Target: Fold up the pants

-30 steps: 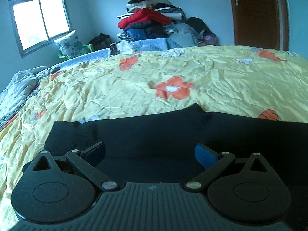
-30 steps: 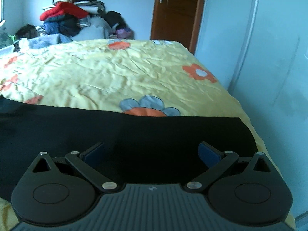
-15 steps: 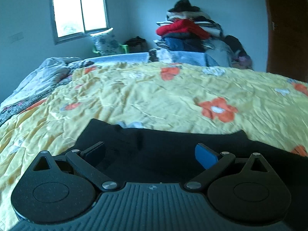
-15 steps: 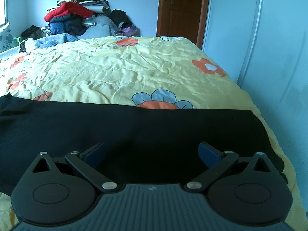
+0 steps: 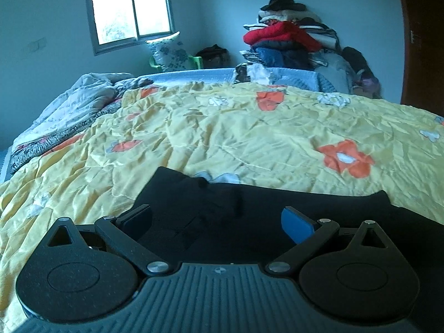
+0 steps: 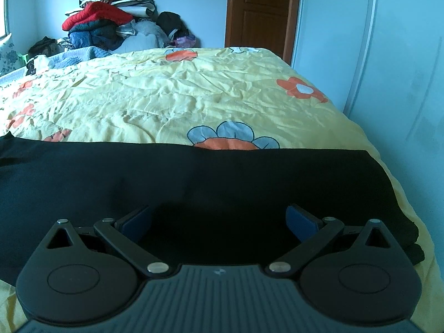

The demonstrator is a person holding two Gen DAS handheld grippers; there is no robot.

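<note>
Black pants (image 5: 227, 211) lie flat along the near edge of a bed with a yellow flowered cover (image 5: 249, 138). In the left wrist view my left gripper (image 5: 219, 222) is open just above the pants' left end, nothing between its blue pads. In the right wrist view the pants (image 6: 194, 177) stretch across the frame, their right end near the bed's right edge. My right gripper (image 6: 219, 222) is open just above them, holding nothing.
A pile of clothes (image 5: 288, 41) is stacked at the far side of the bed. A crumpled blanket (image 5: 69, 111) lies at the far left. A window (image 5: 130, 8) and a wooden door (image 6: 260, 11) are in the walls. A white wardrobe (image 6: 388, 69) stands close on the right.
My left gripper has swung to the left, toward the left end of the pants. My right gripper has drawn back a little, so more of the pants shows. Both stayed open.
</note>
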